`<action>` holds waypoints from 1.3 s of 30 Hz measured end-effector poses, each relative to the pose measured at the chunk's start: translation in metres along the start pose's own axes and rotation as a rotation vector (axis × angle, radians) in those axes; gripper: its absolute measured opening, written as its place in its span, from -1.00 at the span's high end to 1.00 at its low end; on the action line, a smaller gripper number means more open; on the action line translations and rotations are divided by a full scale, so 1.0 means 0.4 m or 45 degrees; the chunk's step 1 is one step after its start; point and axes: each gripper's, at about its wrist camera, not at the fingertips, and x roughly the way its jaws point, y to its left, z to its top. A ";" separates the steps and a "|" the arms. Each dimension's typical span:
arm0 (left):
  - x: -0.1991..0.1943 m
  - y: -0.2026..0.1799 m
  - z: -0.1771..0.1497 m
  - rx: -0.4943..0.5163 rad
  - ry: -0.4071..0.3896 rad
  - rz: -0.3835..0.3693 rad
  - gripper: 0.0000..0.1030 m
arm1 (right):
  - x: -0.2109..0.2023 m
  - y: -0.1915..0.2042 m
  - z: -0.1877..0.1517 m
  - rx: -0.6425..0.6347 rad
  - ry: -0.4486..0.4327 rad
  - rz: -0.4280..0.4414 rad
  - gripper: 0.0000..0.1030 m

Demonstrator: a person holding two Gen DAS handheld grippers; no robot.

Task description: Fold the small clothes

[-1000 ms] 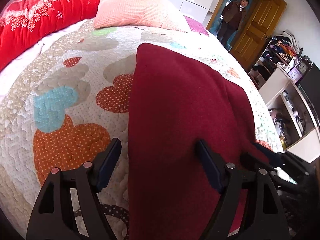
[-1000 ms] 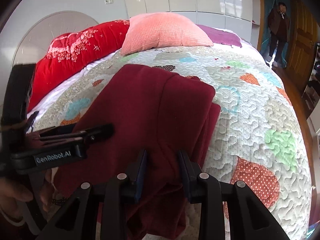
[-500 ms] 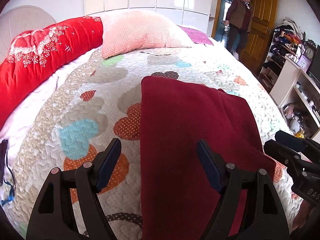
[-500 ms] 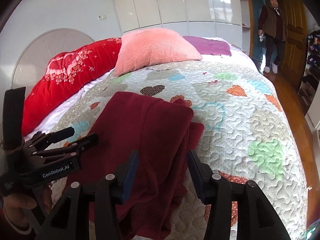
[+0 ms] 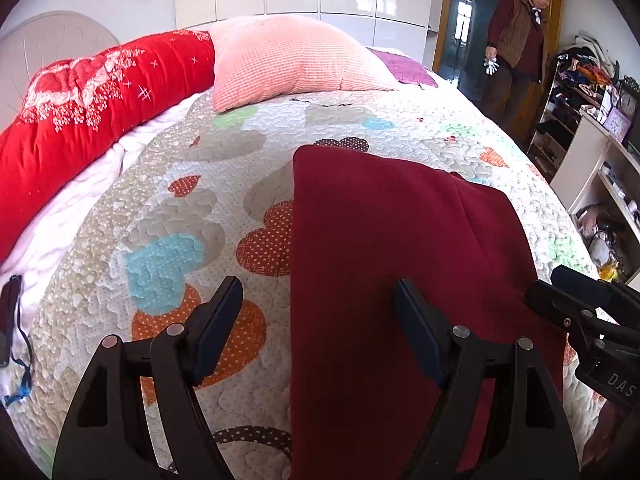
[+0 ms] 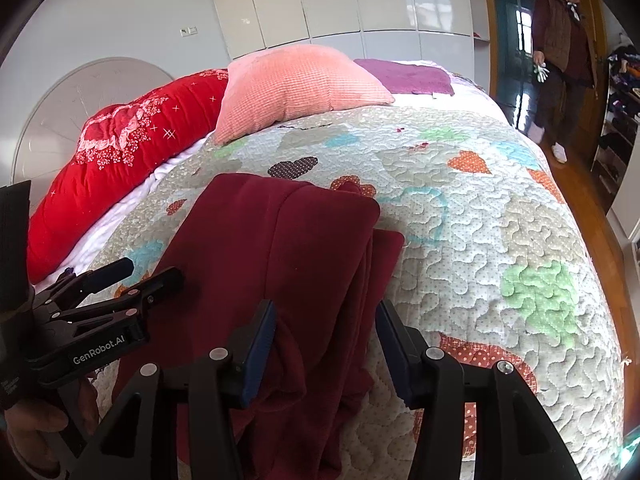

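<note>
A dark red garment (image 5: 380,240) lies folded lengthwise on the quilted bed, running away from me. My left gripper (image 5: 316,300) is open above its near end. The cloth's left edge runs between the two fingers, and neither pad presses on it. In the right wrist view the same garment (image 6: 280,240) shows a bunched fold along its right side. My right gripper (image 6: 325,320) is open astride that fold, both pads clear of the cloth. The left gripper (image 6: 152,272) reaches in from the left, and the right gripper (image 5: 580,312) appears at the left view's right edge.
The heart-patterned quilt (image 6: 480,240) covers the bed. A pink pillow (image 5: 296,64), a red padded blanket (image 5: 92,112) and a purple cloth (image 6: 404,76) lie at the far end. A person (image 6: 560,32) stands in the doorway. Cluttered shelves (image 5: 592,120) stand to the right.
The right gripper's jaws have spread apart and let go of the garment's bunched fold. Both views have pulled back a little, and the left view has rolled level. The garment lies still.
</note>
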 end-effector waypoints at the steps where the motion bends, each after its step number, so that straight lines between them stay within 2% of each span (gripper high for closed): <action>1: -0.003 -0.001 0.000 0.006 -0.005 0.004 -0.52 | 0.001 0.002 -0.001 0.002 0.000 -0.004 0.02; 6: -0.012 0.000 -0.003 0.014 -0.014 0.013 -0.52 | -0.001 0.005 -0.002 0.008 -0.006 -0.015 -0.05; 8: -0.014 0.006 -0.006 0.005 -0.016 0.018 -0.52 | -0.003 0.006 -0.003 0.010 -0.010 -0.016 -0.15; 14: -0.015 0.023 -0.013 -0.017 -0.010 0.014 -0.52 | -0.001 0.009 -0.009 0.012 0.001 -0.008 -0.18; 16: -0.016 0.036 -0.017 -0.042 -0.005 -0.015 -0.52 | 0.002 0.007 -0.011 0.019 0.003 -0.007 -0.24; 21: 0.008 0.083 -0.020 -0.142 0.054 -0.158 -0.52 | 0.030 -0.009 -0.004 0.052 0.030 0.004 -0.41; 24: 0.018 0.090 -0.017 -0.161 0.073 -0.202 -0.54 | 0.057 -0.022 0.005 0.082 0.052 0.017 -0.49; 29: 0.021 0.063 -0.009 -0.112 0.069 -0.192 -0.54 | 0.054 -0.011 0.013 0.058 0.040 -0.019 -0.49; 33: 0.024 0.032 -0.011 -0.052 0.055 -0.143 -0.54 | 0.044 -0.004 0.009 0.040 0.032 -0.036 -0.49; 39: 0.032 0.014 -0.015 -0.036 0.058 -0.106 -0.54 | 0.038 -0.003 0.007 0.035 0.033 -0.034 -0.49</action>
